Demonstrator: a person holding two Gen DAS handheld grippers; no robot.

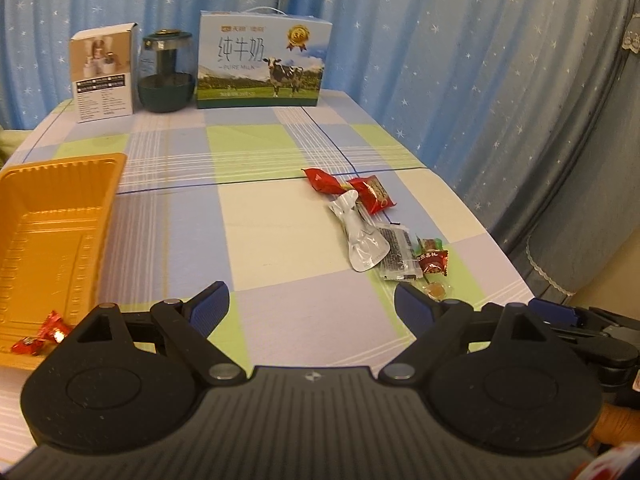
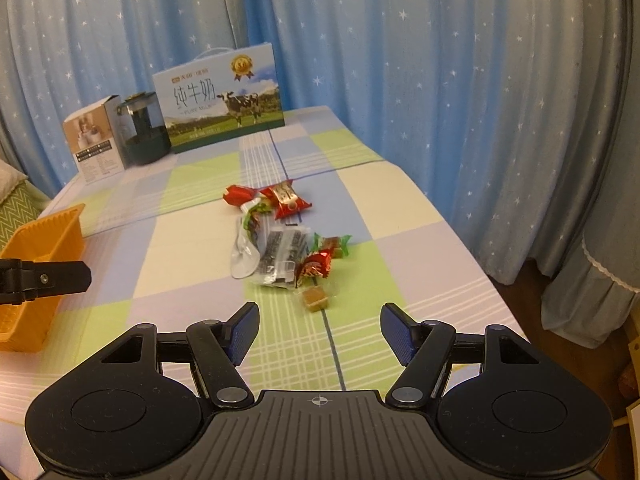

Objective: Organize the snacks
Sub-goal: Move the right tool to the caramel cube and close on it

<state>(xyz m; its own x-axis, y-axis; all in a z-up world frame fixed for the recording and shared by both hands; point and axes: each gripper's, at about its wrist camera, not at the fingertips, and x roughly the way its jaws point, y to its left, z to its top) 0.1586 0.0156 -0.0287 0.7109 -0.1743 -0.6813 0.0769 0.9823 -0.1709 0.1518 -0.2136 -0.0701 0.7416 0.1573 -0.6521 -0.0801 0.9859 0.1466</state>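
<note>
A pile of wrapped snacks [image 2: 280,236] lies mid-table: red packets [image 2: 286,199], a silver pouch [image 1: 362,240], a dark printed sachet [image 2: 280,254], a red candy [image 2: 314,266] and a clear-wrapped brown cube [image 2: 316,299]. An orange plastic tray [image 1: 52,236] sits at the left, with red wrapped candies [image 1: 42,334] in its near corner. My left gripper [image 1: 312,306] hovers open over the cloth between tray and pile, nothing between its fingers. My right gripper [image 2: 318,328] is open just short of the brown cube, holding nothing.
At the table's far edge stand a white product box [image 1: 104,76], a dark green glass jar [image 1: 166,74] and a milk carton box [image 1: 262,66]. Blue star-print curtains [image 2: 440,60] hang behind and to the right. The table's right edge [image 2: 480,264] drops off close to the pile.
</note>
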